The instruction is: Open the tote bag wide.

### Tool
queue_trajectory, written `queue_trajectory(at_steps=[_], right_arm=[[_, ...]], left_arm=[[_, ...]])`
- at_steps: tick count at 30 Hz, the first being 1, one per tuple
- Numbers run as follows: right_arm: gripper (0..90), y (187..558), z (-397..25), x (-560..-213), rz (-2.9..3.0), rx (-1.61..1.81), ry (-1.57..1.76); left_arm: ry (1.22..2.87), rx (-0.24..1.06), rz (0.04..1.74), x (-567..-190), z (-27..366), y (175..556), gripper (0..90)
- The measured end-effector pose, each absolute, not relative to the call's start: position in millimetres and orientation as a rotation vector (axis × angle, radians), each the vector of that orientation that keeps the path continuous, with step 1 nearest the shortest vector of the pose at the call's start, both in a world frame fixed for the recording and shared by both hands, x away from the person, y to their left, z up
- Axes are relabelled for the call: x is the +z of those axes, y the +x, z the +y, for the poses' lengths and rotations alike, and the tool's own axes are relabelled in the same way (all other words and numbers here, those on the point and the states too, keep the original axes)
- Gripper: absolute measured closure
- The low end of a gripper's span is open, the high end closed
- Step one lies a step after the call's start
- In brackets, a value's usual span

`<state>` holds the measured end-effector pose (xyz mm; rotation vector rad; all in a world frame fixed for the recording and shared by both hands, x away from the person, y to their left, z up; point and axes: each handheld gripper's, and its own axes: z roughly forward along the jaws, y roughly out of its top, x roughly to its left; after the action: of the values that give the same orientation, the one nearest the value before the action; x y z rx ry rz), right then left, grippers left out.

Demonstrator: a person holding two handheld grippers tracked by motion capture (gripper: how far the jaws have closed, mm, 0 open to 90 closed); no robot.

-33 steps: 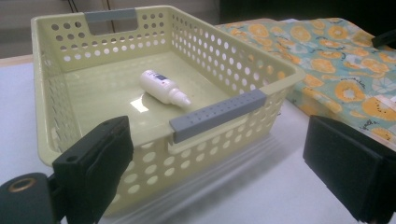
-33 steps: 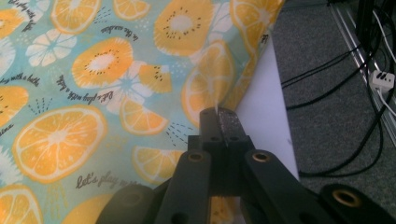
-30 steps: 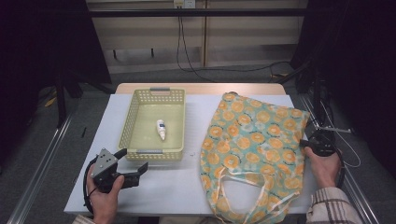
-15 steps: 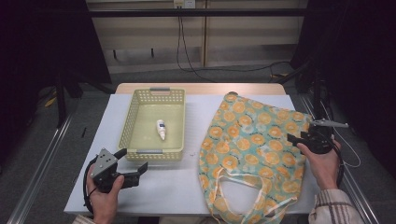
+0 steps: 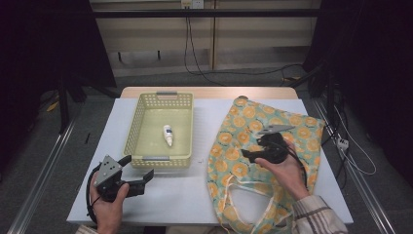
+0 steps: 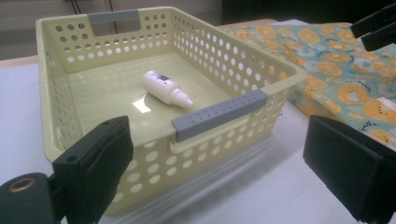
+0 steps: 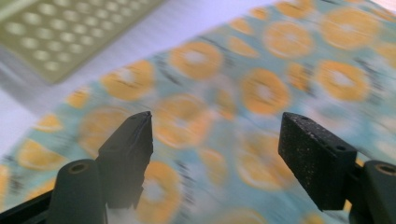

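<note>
The bag (image 5: 265, 161) lay flat at the table's (image 5: 204, 122) three o'clock — soft, light cloth, best pinched at a handle. The right gripper (image 5: 253, 155) hovered over it, jaws apart; the left gripper (image 5: 139, 170) — also apart — sat at seven o'clock.

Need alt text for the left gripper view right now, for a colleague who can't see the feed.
The left gripper, jaws wide open and empty, faces the near wall of a pale yellow perforated basket on the white table. A small white bottle lies on its side on the basket floor. The orange-slice print bag lies flat to the right, beside the basket.
</note>
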<state>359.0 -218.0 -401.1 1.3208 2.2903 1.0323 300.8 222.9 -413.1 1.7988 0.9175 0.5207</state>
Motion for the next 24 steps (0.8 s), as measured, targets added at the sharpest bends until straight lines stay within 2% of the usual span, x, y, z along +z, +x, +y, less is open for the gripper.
queue_trajectory(at_steps=[5,7,16,17,18,24], right_arm=[[26.0,358.6,-167.1,-401.1,2.397,1.079,1.195],[26.0,360.2,-141.0,-412.1,2.462,1.068,1.15],[25.8,364.5,-106.3,-447.4,2.566,0.969,1.172],[29.4,363.9,-105.1,-449.9,2.567,0.941,1.153],[37.0,363.2,-105.0,-451.9,2.572,0.923,1.139],[87.2,363.9,-110.6,-451.1,2.559,0.913,1.139]], left_arm=[[1.799,0.521,0.914,-412.9,223.1,300.5,7.8],[1.798,0.52,0.913,-412.8,223.2,300.2,7.8],[1.793,0.522,0.914,-412.4,224.7,300.1,7.8],[1.791,0.52,0.916,-412.4,224.6,299.8,7.8],[1.79,0.52,0.916,-412.3,224.4,299.6,7.8],[1.796,0.522,0.913,-412.3,224.0,299.8,7.8]])
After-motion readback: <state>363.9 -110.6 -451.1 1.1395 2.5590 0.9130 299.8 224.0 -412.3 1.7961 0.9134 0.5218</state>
